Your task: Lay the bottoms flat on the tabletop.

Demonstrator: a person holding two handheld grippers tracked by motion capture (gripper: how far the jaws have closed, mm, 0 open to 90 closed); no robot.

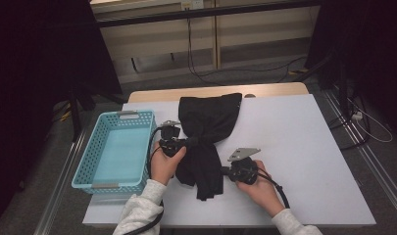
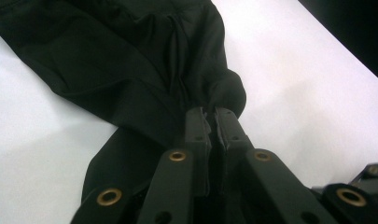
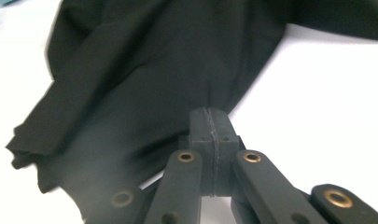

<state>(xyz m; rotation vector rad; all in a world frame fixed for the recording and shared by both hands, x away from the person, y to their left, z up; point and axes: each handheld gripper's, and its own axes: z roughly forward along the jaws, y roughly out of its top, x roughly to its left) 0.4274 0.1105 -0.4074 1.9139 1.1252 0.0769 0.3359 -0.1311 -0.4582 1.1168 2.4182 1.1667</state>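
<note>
A black, soft fabric garment [image 1: 206, 139] lies in the middle of the high view, on a white rectangular tabletop [image 1: 294, 147]; its wider part spreads toward the upper centre of the frame, then it narrows to a bunched waist and trails down as a twisted strip toward the lower centre. The left gripper [image 1: 188, 142], held in a person's left hand [image 1: 164, 164] just left of centre, meets the cloth at that narrow waist; in the left gripper view its gripper [image 2: 213, 114] has the two black jaws pressed almost together with a fold of the dark cloth [image 2: 130, 70] pinched between the tips, in the middle of that frame. The right gripper [image 1: 223, 171], carried by the right hand [image 1: 260, 188] in the lower centre-right of the high view, touches the right edge of the lower strip; in the right gripper view the gripper [image 3: 210, 114] has its jaws closed flush against each other, and the garment's edge [image 3: 144, 70] appears to be caught right at the tips, with the fabric gathering into them from the upper left. Both sleeves entering from the bottom edge are pale grey. A light blue perforated plastic basket [image 1: 88, 161] stands at the left of the high view, on the table's left edge, just beside the left hand and apart from the garment; a wooden table edge [image 1: 215, 91] shows beyond the white top near the upper centre.
</note>
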